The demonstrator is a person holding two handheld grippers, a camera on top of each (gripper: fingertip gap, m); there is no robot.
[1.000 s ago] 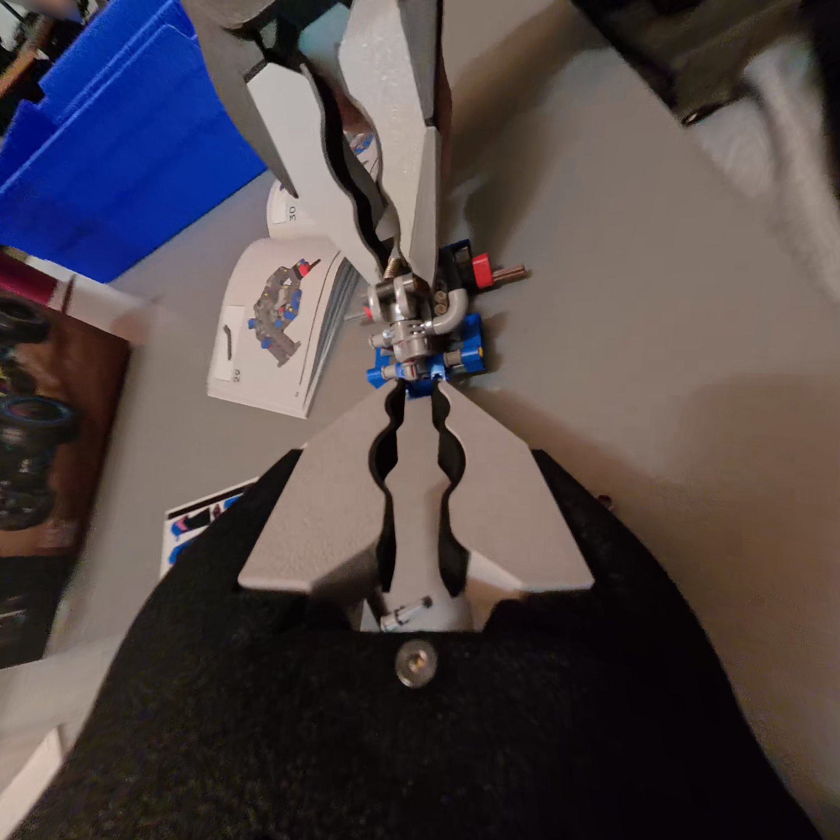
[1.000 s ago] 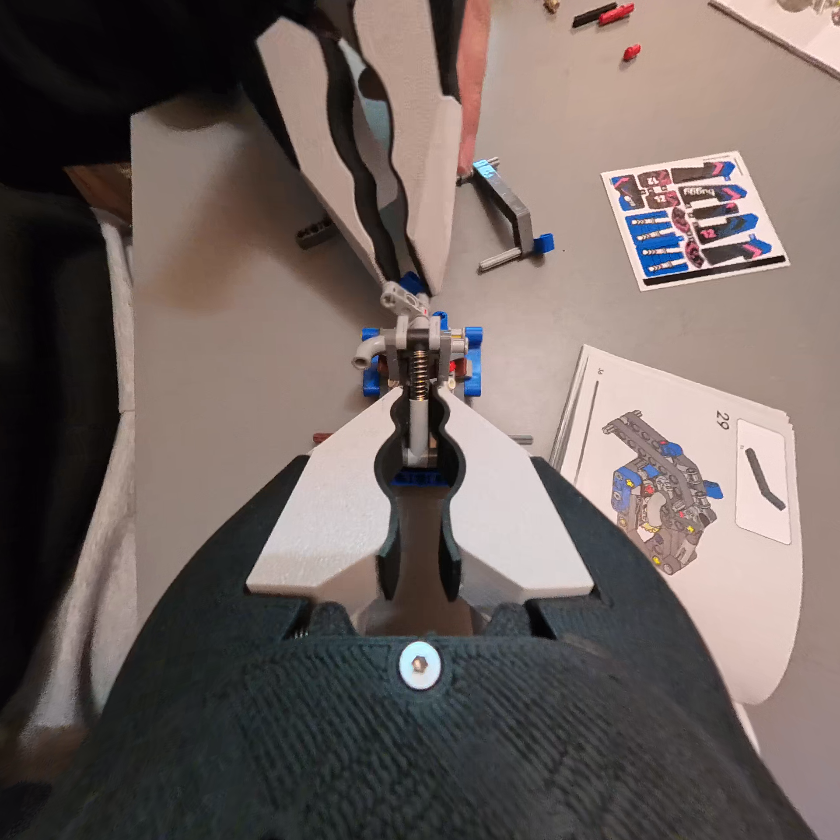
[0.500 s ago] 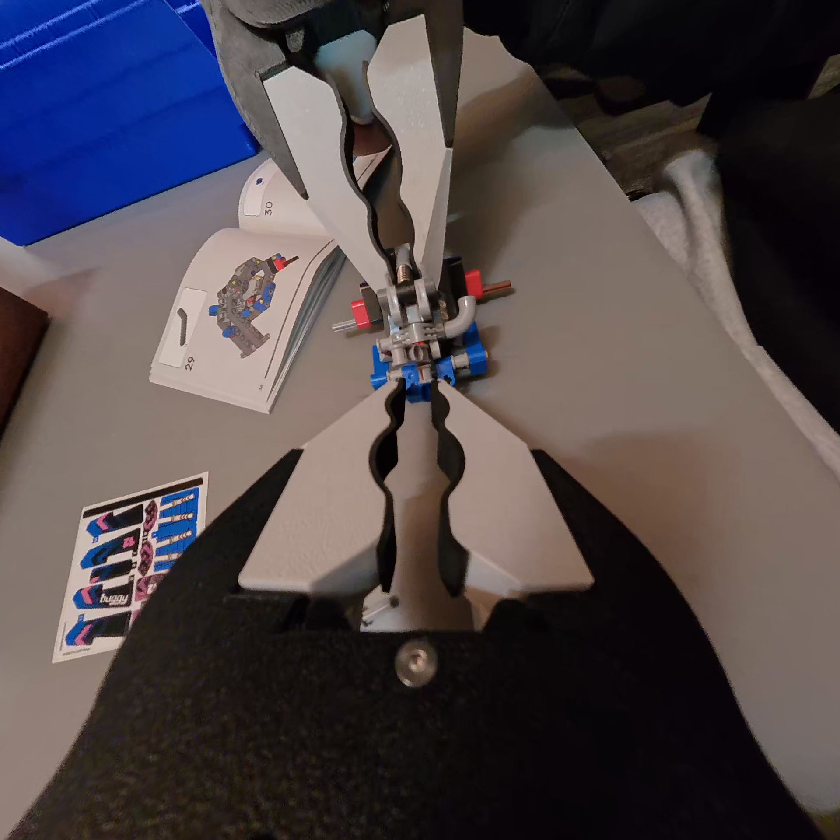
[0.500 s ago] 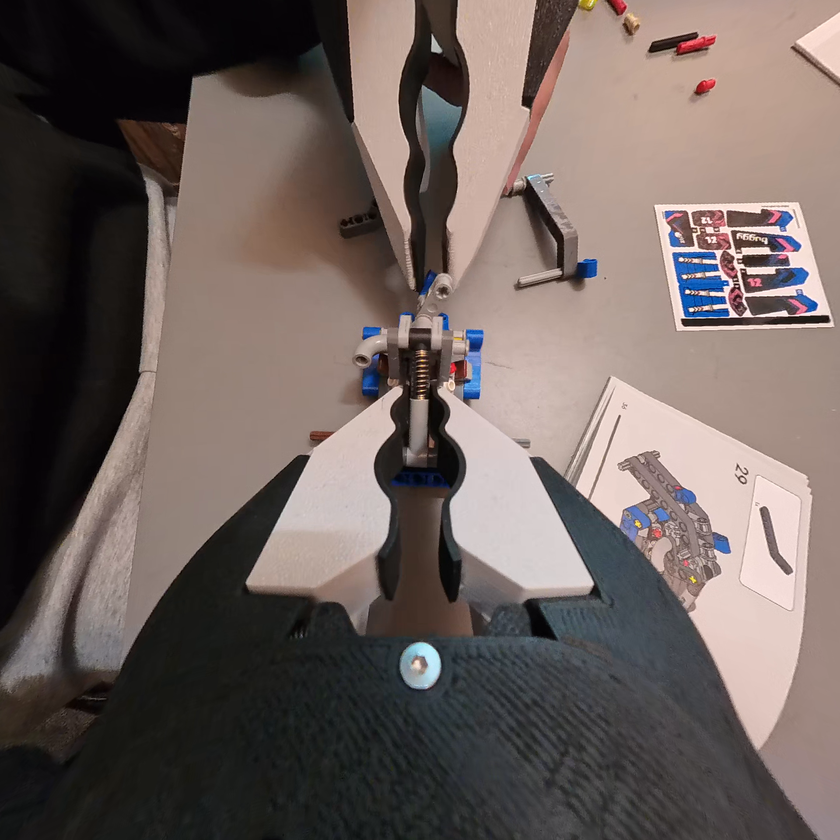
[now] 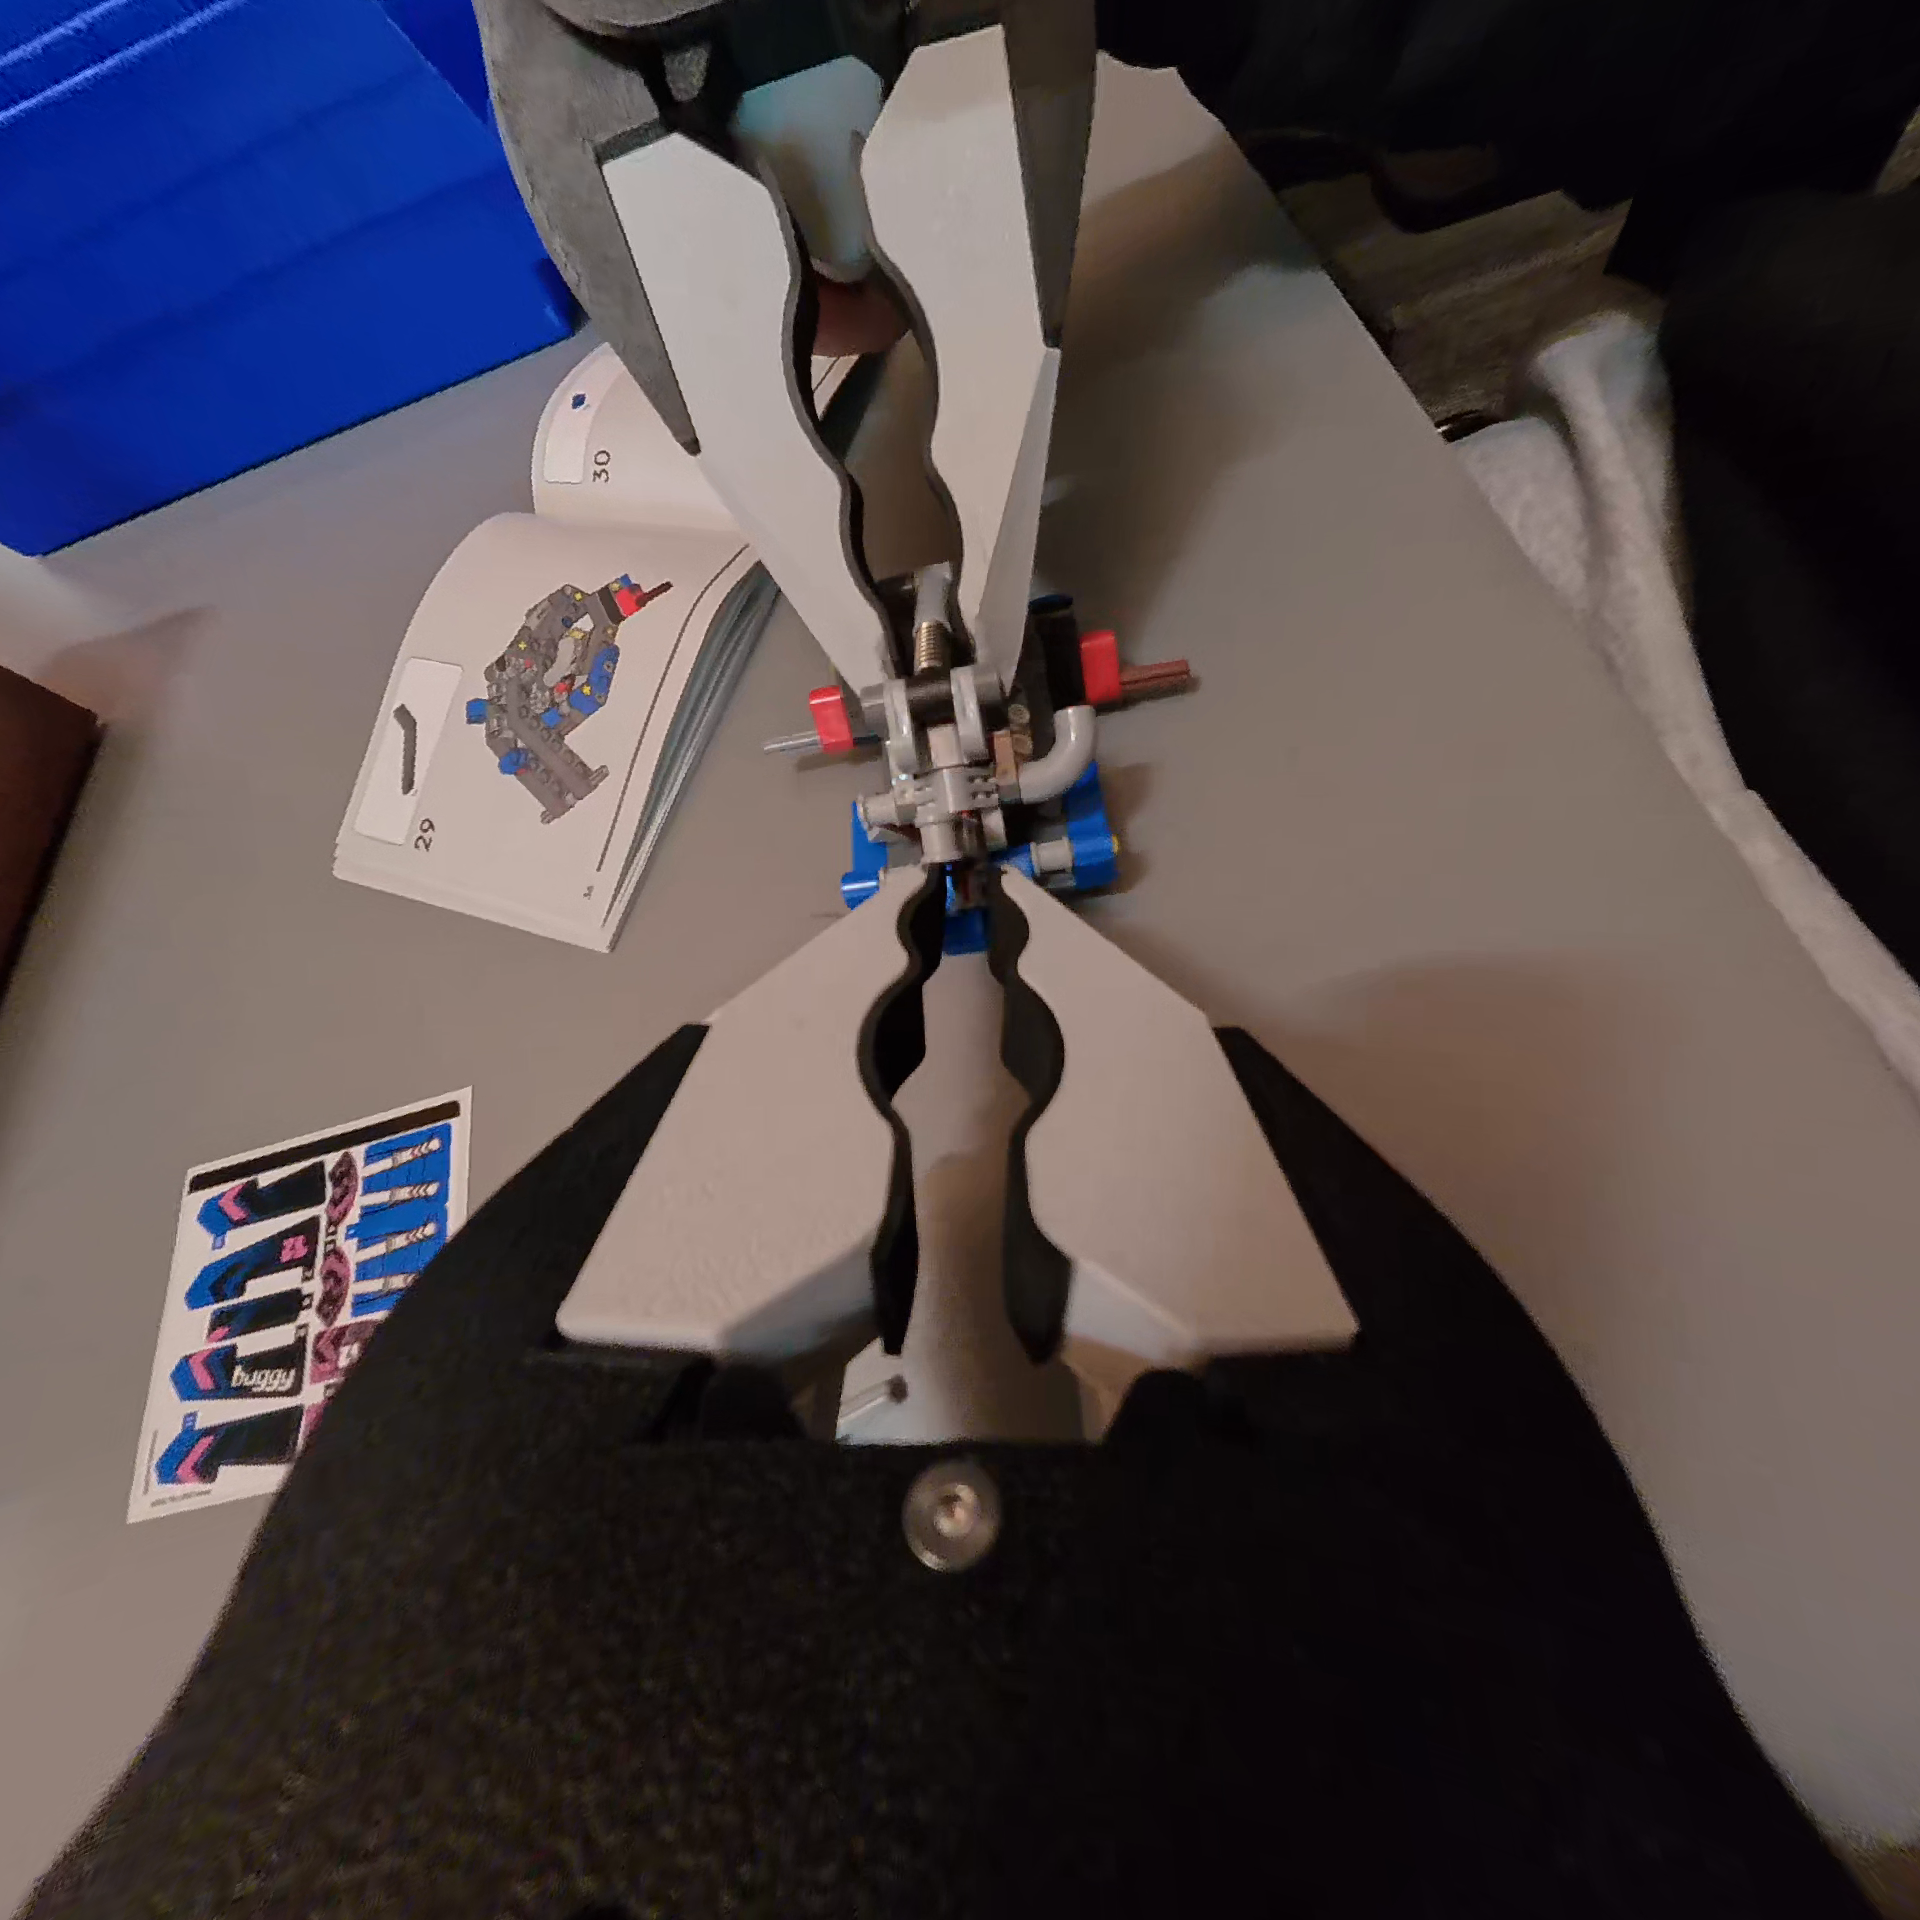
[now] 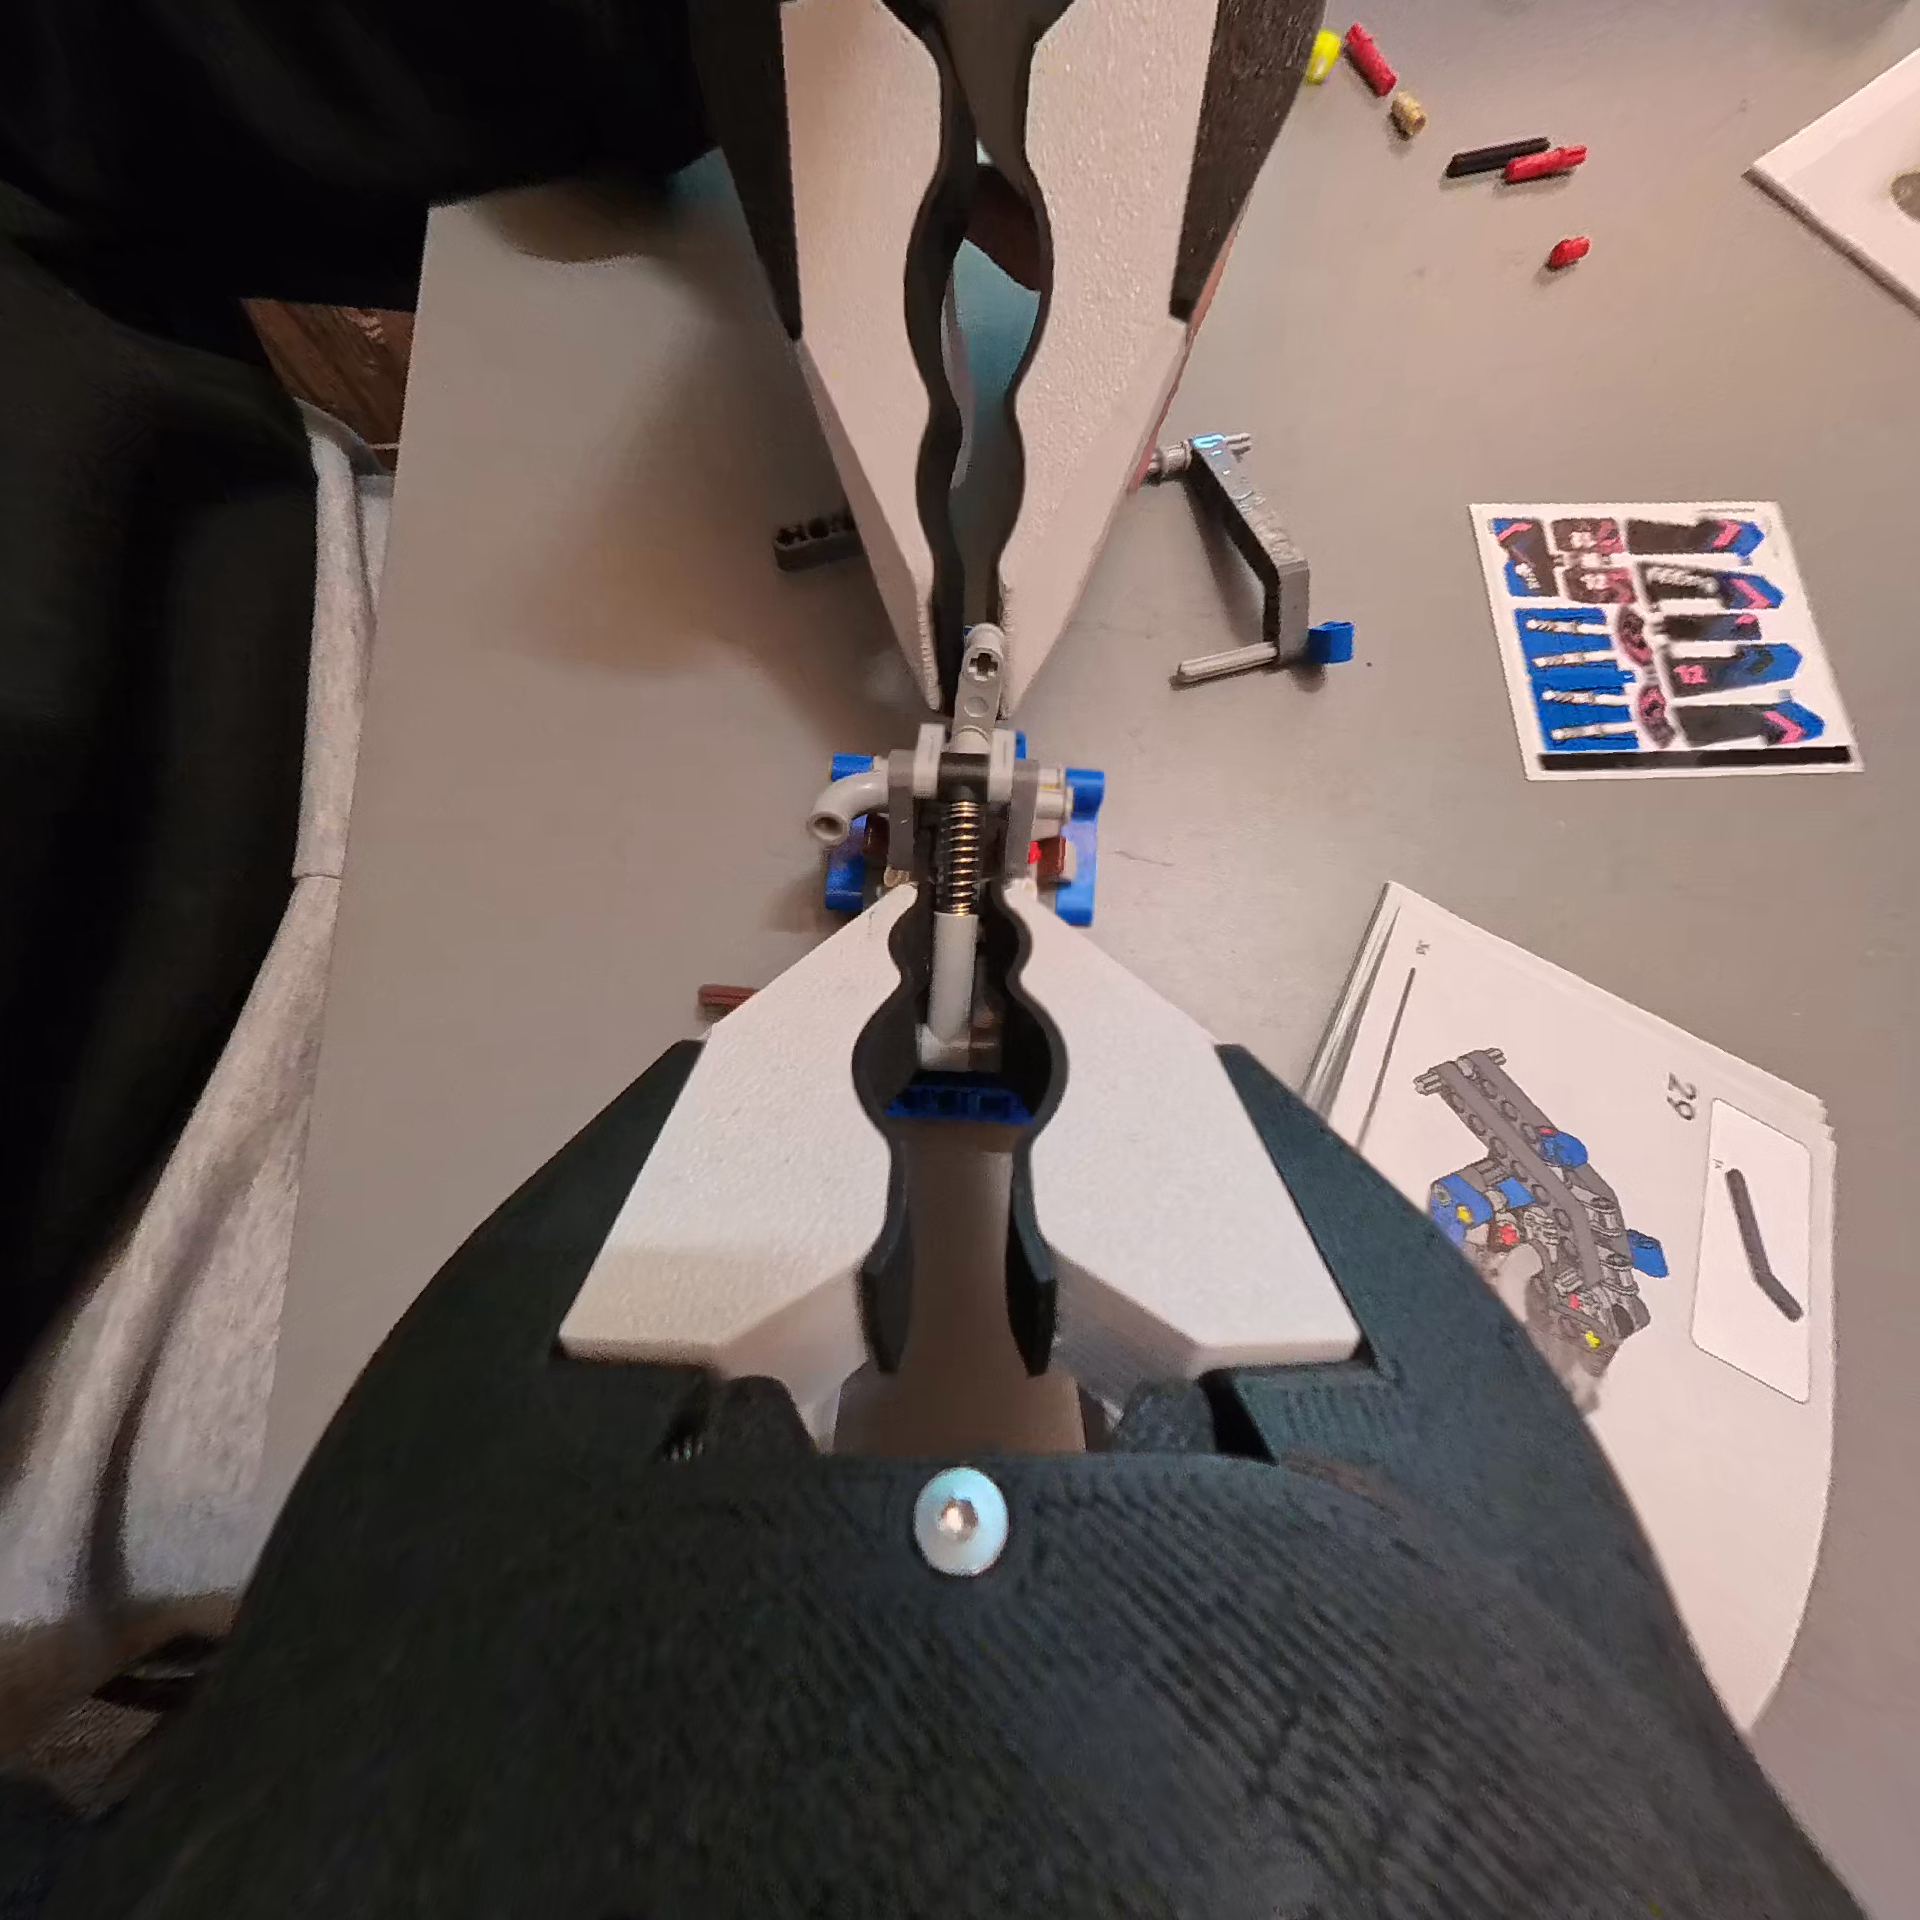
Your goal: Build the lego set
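Right wrist view: right gripper [image 6: 961, 914] clenched on model [image 6: 961, 821].
Left gripper [image 6: 966, 665]: opposite, pinching model's far end.
Axis: spring strut lies gripper to gripper.

light: dim, warm | shadows: soft | blur: slight at edges | distortion: wide-angle bowing

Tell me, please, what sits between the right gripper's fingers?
Between the fingers of the right gripper sit the lego assembly's spring shock absorber and a blue piece. The fingers cover the sides of the assembly.
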